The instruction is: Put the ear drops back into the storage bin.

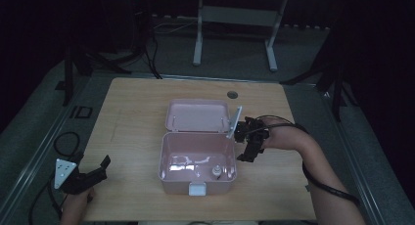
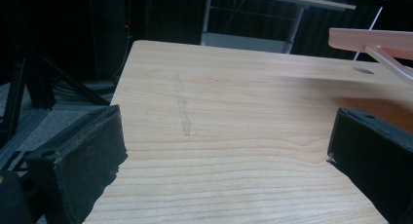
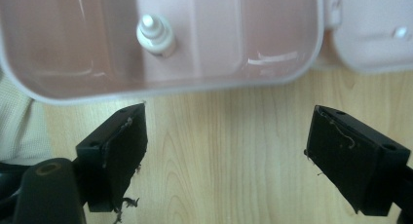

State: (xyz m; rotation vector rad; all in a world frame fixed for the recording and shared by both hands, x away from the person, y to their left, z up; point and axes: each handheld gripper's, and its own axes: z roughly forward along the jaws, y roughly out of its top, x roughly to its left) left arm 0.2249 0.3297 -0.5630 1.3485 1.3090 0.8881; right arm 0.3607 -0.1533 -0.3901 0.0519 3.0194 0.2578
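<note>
Pink box open mid-tabletop, lid flat behind. Small bottle upright inside, near front-right corner. Likely light, rigid, slick plastic; tips easily; grip body below cap. Right tongs wide, empty, beside box's right wall. Left tongs wide, empty, well apart.

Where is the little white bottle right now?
In the high view, the small white bottle stands upright inside the open pink box, near its front right corner. In the right gripper view it sits beyond the right gripper.
</note>
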